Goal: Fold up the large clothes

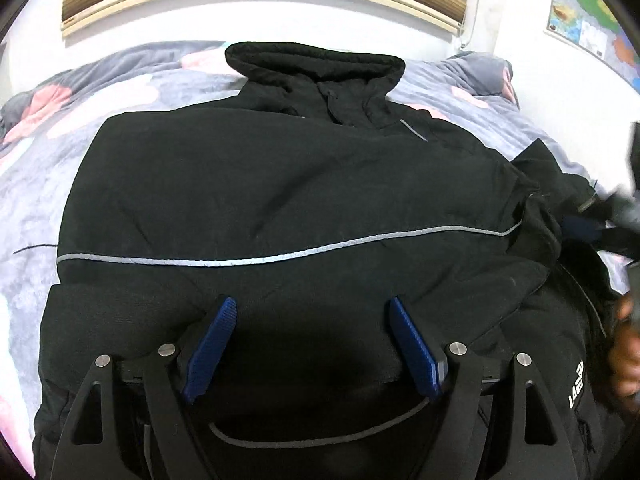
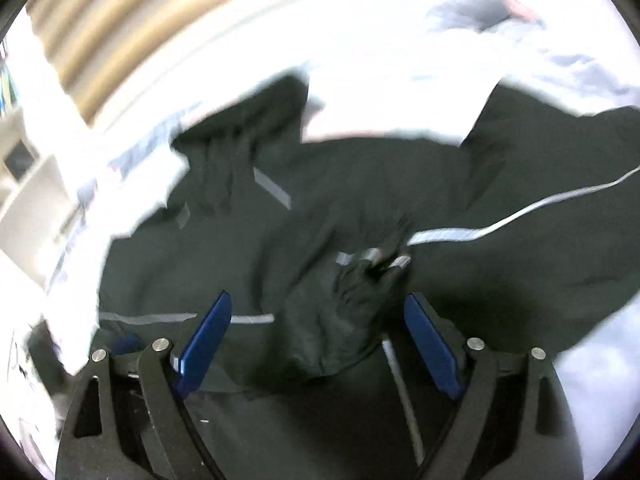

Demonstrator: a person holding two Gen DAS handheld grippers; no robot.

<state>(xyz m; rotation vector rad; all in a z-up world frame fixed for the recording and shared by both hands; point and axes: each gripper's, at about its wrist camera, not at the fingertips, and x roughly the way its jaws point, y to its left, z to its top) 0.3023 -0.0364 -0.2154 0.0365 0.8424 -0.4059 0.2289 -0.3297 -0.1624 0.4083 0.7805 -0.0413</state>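
Both my claws, left claw point(image 1: 312, 308) and right claw point(image 2: 318, 308), gape wide above the black jacket point(image 1: 280, 184), holding nothing, ready to grab its bunched sleeve point(image 2: 340, 320).

Left wrist view looking down at a slant from just above the black jacket point(image 1: 280, 184), facing its collar point(image 1: 316, 68), the bedspread point(image 1: 80, 120) and far wall, sharp. Right wrist view tilting down likewise, close over the same jacket point(image 2: 360, 200) from its other side, blurred. Both sharing the jacket, its grey stripe point(image 1: 280, 254) and the bedspread.
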